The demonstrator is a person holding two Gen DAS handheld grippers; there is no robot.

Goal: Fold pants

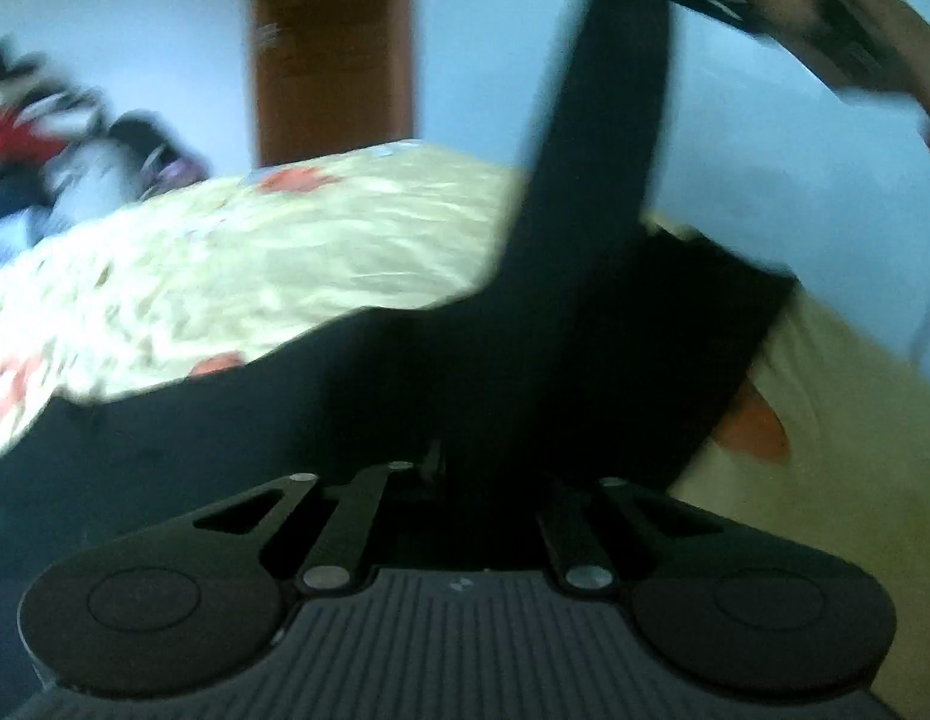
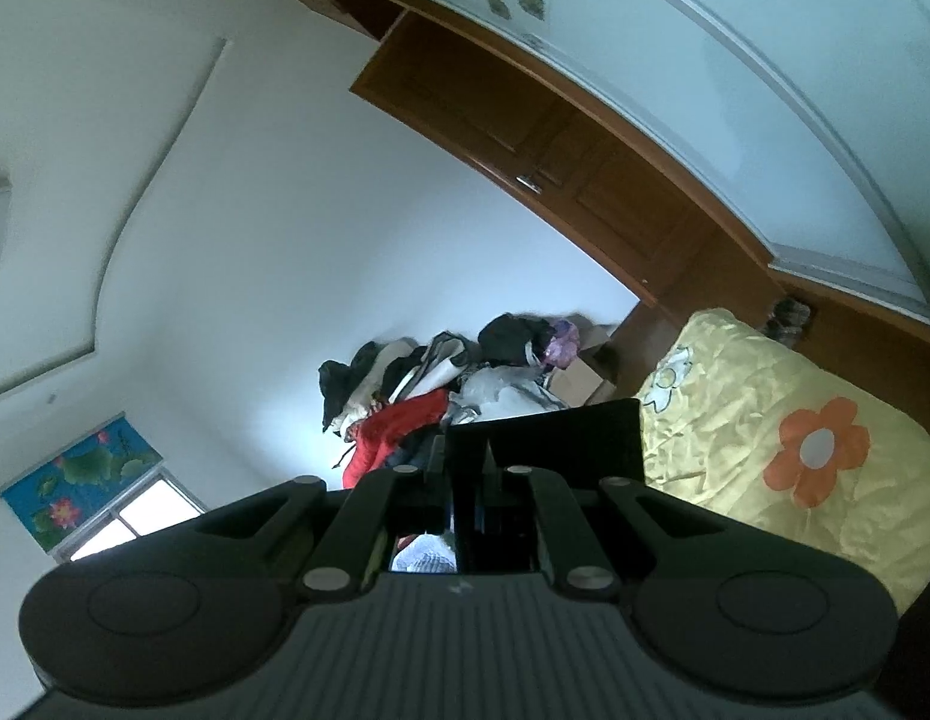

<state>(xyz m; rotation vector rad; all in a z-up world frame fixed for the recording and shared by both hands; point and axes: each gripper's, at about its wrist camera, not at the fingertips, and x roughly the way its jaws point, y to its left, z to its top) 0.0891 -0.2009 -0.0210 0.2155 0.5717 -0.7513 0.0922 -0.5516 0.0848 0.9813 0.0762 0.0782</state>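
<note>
Pants: black, one leg lifted, rest draped on flowered bedspread; unfolded.
Left gripper: jaws pinching pants.
Right gripper: jaws pinching pants edge, raised.
Left: all folds.

The black pants fill the space right in front of the left gripper. One leg goes up like a wall, so the way to the right is blocked. To the left, the yellow blanket is bare and open. Far off, a pile of clothes sits by the wall, beside a brown cupboard.
</note>
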